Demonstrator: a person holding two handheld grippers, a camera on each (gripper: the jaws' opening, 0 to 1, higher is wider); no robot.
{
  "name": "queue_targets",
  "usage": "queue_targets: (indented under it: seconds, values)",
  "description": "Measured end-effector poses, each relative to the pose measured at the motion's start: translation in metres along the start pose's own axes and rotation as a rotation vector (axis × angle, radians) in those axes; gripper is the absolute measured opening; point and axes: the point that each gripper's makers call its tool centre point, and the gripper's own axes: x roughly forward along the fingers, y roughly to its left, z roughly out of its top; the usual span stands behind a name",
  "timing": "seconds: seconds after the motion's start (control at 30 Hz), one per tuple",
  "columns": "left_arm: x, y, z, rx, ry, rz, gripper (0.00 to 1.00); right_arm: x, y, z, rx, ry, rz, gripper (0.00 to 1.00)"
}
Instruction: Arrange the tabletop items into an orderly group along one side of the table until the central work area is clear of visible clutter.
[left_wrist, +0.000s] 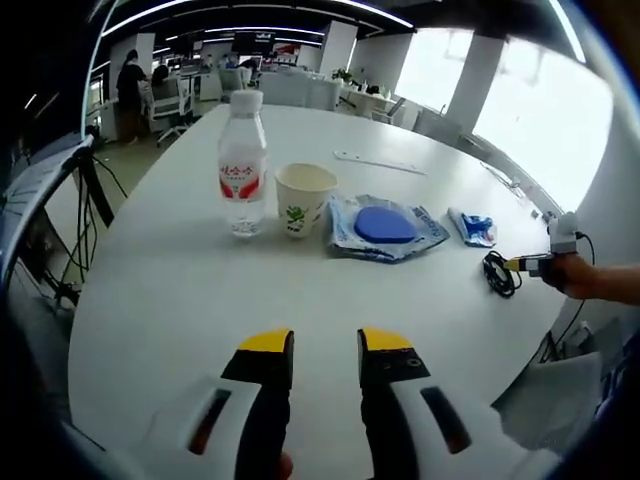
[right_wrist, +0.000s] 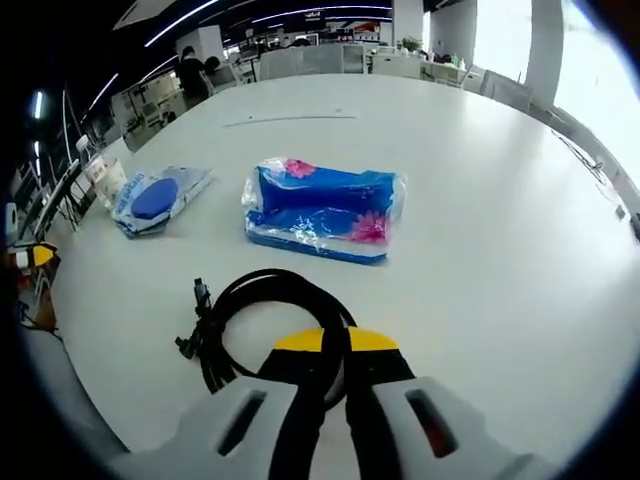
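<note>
the left gripper view looks from the near table edge across the white table (left_wrist: 160, 300), fairly far from the blue pouch (left_wrist: 385, 226). the right gripper view sits low, close over the black cable (right_wrist: 262, 310), probably facing back; both share the pouch (right_wrist: 155, 198).

Bright daylight from windows (left_wrist: 520, 110), blown-out glare; ceiling strip lights; soft shadows; heavy fisheye warp at edges.

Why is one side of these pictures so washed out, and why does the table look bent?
In the left gripper view, daylight from the windows blows out the right side, while the water bottle stays sharp. In the right gripper view, the same glare whitens the table at right; the fisheye lens curves its edge.
</note>
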Motion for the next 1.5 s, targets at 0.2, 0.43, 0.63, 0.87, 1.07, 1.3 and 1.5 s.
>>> queue_targets:
  seconds: [0.2, 0.43, 0.63, 0.87, 1.07, 1.3, 1.5]
  values:
    - [0.001, 0.000, -0.005, 0.000, 0.003, 0.002, 0.24, -0.002, 0.015, -0.003, 0.003, -0.002, 0.006, 0.02]
    - [0.002, -0.005, -0.007, 0.000, 0.002, -0.012, 0.24, 0.000, 0.036, 0.007, -0.016, -0.028, 0.044, 0.01]
    - [0.003, -0.005, -0.007, 0.009, -0.001, -0.017, 0.24, 0.007, 0.055, 0.018, -0.046, -0.045, 0.082, 0.01]
    - [0.002, -0.001, -0.006, 0.000, -0.006, -0.013, 0.24, 0.015, 0.082, 0.033, -0.102, -0.059, 0.144, 0.01]
    - [0.002, 0.000, -0.008, -0.006, -0.004, -0.012, 0.24, 0.023, 0.098, 0.039, -0.129, -0.060, 0.177, 0.01]
    - [-0.001, 0.002, -0.011, -0.010, -0.004, -0.007, 0.25, 0.035, 0.110, 0.043, -0.155, -0.049, 0.200, 0.01]
    - [-0.003, 0.008, -0.011, -0.013, -0.001, 0.002, 0.25, 0.044, 0.113, 0.038, -0.163, -0.031, 0.206, 0.02]
